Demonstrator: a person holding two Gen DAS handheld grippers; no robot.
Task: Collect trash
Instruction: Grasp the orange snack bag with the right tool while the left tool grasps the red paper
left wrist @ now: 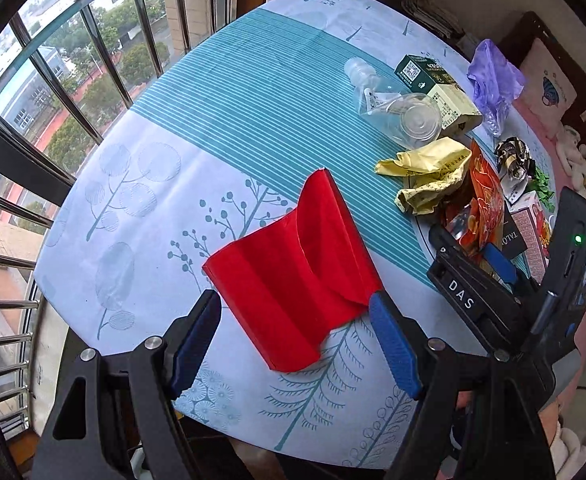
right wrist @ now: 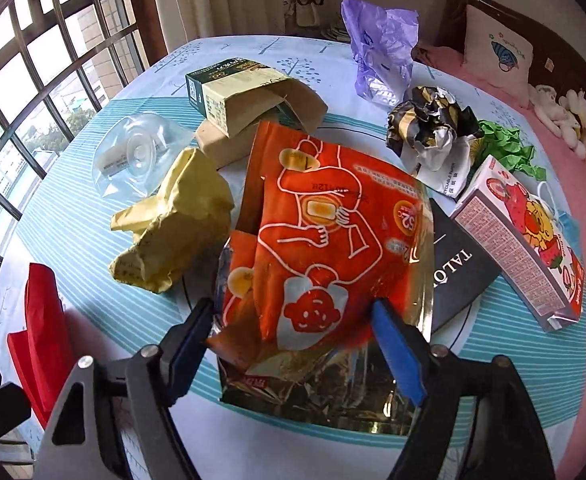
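The left gripper (left wrist: pixel 295 320) points steeply down at the table with its jaws standing apart around a red folded paper bag (left wrist: pixel 293 276). The bag's near end lies between the blue finger pads (left wrist: pixel 393 344); the right pad touches its edge, the left pad sits just beside it, and no squeeze shows. The bag lies flat on the tree-printed tablecloth (left wrist: pixel 141 216), its long axis running from the gripper up and to the right.

The right gripper (right wrist: pixel 293 340) also has its jaws parted, straddling the lower end of an orange and silver foil pouch (right wrist: pixel 325 240). Whether its pads press the foil I cannot tell. The pouch's long axis runs away from the gripper, its far end resting near a crumpled yellow wrapper (right wrist: pixel 173 220) and a black card (right wrist: pixel 461 268).
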